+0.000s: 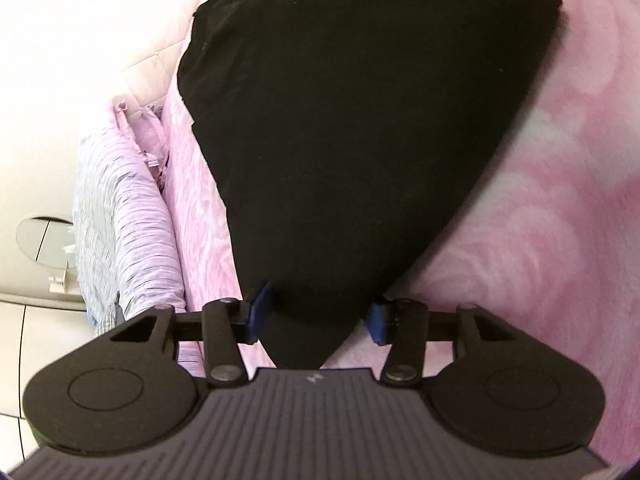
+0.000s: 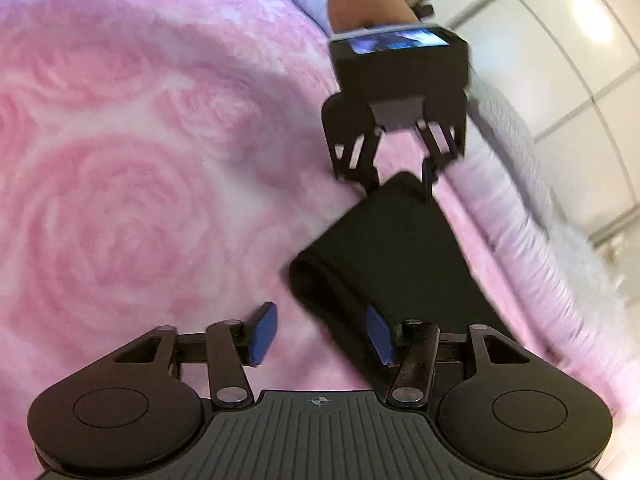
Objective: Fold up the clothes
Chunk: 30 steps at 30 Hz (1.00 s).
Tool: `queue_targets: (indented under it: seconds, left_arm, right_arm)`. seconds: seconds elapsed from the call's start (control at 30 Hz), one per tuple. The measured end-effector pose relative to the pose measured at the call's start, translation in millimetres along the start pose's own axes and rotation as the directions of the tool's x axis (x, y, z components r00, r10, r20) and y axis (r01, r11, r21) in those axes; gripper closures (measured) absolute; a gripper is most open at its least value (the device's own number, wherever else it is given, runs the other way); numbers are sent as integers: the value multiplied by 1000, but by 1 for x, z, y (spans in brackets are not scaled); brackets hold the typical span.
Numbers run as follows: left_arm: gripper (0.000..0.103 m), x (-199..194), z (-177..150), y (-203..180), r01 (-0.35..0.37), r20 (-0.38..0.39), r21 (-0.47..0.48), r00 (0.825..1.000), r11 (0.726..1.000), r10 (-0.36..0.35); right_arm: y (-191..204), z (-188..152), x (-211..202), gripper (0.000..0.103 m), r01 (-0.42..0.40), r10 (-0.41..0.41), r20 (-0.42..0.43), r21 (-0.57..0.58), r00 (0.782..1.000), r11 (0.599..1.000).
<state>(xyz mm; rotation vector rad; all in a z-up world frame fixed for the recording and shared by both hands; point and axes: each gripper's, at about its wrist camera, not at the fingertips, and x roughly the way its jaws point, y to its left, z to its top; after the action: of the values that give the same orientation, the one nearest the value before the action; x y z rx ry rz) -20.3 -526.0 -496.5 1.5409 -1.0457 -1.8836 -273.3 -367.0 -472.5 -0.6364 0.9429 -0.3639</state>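
While a fold is judged to be under way, the black garment (image 1: 360,120) is seen lying on the pink bed blanket (image 1: 560,240), its corner between the spread jaws of the left hand-held gripper (image 1: 316,316). Beside the garment's other end, the right hand-held gripper (image 2: 322,334) is held released; a firm pinch is called for next. No containers are shown.
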Motion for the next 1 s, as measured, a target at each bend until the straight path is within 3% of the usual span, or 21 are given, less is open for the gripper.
queue_targets:
  seconds: [0.23, 0.37, 0.5, 0.53, 0.63, 0.67, 0.73, 0.9, 1.0]
  left_arm:
    - [52, 2, -3, 2, -2, 12, -20, 1000, 1000, 2]
    - [52, 1, -5, 1, -3, 15, -29, 1000, 1000, 4]
    - [69, -1, -8, 3, 46, 23, -54, 999, 997, -44]
    - [72, -2, -9, 4, 57, 23, -58, 998, 997, -56]
    - [85, -4, -7, 5, 69, 17, -59, 998, 996, -68]
    - [87, -5, -6, 7, 67, 14, -69, 998, 995, -66]
    - [92, -9, -3, 13, 61, 8, -100, 998, 993, -60]
    - [95, -37, 0, 25, 51, 4, -144, 999, 988, -51]
    - [95, -67, -1, 21, 85, -17, -171, 996, 982, -89]
  right_arm:
    - [-11, -36, 14, 48, 82, -86, -24, -135, 996, 987]
    - [-29, -45, 34, 48, 128, -135, -35, -158, 990, 979]
    - [-33, -41, 43, 48, 130, -136, -24, -179, 990, 975]
    - [-34, -42, 42, 51, 114, -120, -24, -174, 993, 978]
    - [-36, -45, 35, 86, 72, -76, -23, -159, 997, 985]
    - [-36, -46, 32, 93, 70, -73, -14, -154, 997, 986]
    - [-40, -43, 27, 95, 54, -56, -17, -129, 998, 990]
    - [-48, -25, 12, 96, 19, -22, -31, -87, 999, 996]
    - [-39, -6, -11, 96, -20, 19, -14, -58, 1000, 998]
